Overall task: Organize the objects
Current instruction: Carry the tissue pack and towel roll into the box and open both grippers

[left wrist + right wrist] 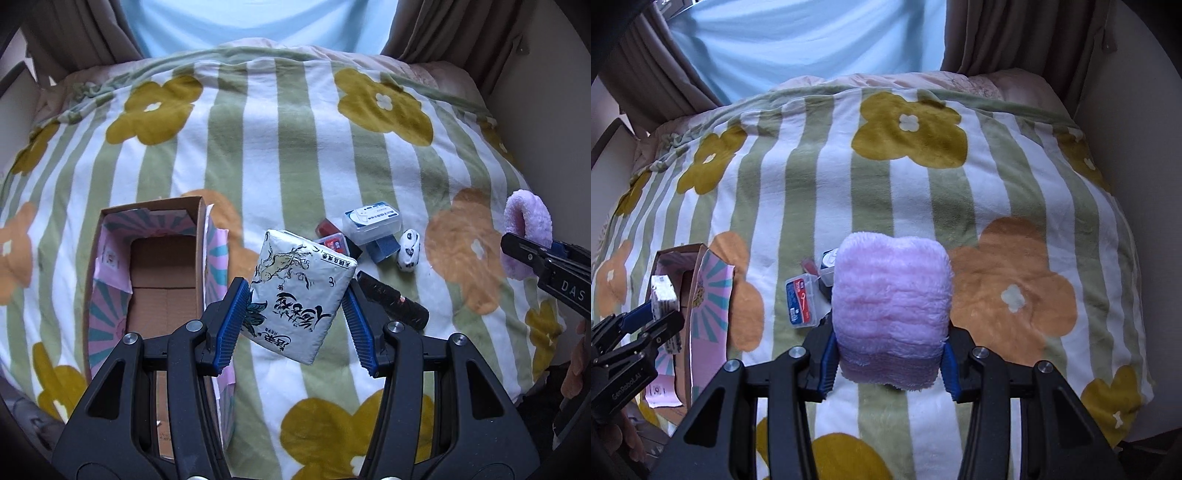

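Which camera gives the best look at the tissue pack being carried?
The left wrist view: the tissue pack sits between the left gripper's blue pads with its printed face fully visible, beside the cardboard box. The right wrist view shows only its narrow edge at far left, over the box.

Both grippers are black frames with silver screws and ribbed blue fingers (pixel 231 325), one lettered "DAS".
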### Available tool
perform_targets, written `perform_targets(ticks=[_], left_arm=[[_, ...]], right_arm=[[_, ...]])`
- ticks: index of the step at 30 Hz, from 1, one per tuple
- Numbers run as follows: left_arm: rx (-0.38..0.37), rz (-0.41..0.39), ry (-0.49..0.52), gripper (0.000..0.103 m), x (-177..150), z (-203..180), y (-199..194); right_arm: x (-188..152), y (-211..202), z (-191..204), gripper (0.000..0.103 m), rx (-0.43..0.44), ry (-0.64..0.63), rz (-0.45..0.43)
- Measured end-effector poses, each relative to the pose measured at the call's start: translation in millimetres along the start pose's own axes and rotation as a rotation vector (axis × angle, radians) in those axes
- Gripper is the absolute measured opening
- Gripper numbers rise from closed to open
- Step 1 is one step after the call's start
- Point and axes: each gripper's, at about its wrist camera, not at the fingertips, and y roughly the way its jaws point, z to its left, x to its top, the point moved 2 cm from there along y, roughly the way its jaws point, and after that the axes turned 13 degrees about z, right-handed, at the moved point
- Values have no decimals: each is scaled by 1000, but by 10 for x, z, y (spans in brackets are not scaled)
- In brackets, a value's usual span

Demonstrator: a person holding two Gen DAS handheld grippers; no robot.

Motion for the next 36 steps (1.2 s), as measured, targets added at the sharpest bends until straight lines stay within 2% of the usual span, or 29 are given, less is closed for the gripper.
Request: perform_targets(ticks=[7,15,24,29,36], left_arm=[[-5,-5,0,49,-242,15,-50],[-4,-24,-22,49,-364,109,-180],[23,-57,-142,49,-509,635,-376],[55,-60,-242,49,-629,994,-414],[79,-19,-386,49,-841,1454,-345]], right_arm=[[-394,-103,312,42,4,-51,12],[-514,-222,449,42,3,-74,-5],[-271,-363,888,42,20,-187,-50],[-77,-395,1383,42,56,-308,-60],[148,-315,2157,42,109,-495,-49]])
